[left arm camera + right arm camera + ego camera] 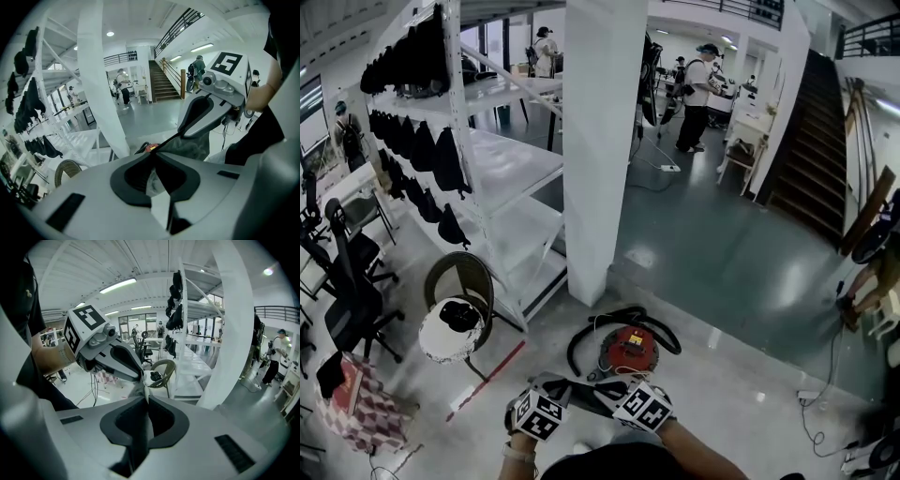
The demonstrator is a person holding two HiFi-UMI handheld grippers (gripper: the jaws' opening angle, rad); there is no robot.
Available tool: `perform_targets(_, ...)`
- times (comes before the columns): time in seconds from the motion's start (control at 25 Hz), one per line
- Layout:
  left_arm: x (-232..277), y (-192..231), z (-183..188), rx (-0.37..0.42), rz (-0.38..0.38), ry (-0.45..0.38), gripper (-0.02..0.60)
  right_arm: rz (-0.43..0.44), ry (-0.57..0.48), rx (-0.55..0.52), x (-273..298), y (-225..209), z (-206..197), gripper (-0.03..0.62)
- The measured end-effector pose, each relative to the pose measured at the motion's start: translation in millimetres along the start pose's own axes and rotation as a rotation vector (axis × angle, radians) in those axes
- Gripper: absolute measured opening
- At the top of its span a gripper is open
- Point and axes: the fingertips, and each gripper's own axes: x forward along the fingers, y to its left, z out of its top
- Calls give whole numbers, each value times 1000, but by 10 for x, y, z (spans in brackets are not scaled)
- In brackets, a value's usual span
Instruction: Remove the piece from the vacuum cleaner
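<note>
Head view: vacuum cleaner [628, 349] sits apart from both claws; left gripper [153, 152] and right gripper [146, 397] are closed, empty. Reaching in closed could shove it away, not catch the piece.

**Plastic, painted metal, shining floor**

The left tongs [154, 153] and the right tongs [146, 398] have smooth, light grey plastic shells with a soft sheen. Their inner pads are matt black. The vacuum cleaner [628, 349] has a glossy red plastic top, and its hose [575, 347] is matt black. The far floor [741, 262] is dark and glossy with reflections. The near floor [722, 375] is paler and duller. The shelf rack [511, 169] looks like white painted metal. The chair [461, 277] seems to be woven cane.
</note>
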Motion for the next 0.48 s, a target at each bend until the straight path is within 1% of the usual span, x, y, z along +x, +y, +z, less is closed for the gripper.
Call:
perform_targets(0.28, -9, -6, -30, -14, -11, -9, 44, 4, 6, -11, 16, 25, -12, 46)
perform_targets(0.48, -19, 0, -23, -20, -1, -13, 44, 2, 10, -15, 24, 50, -17, 46)
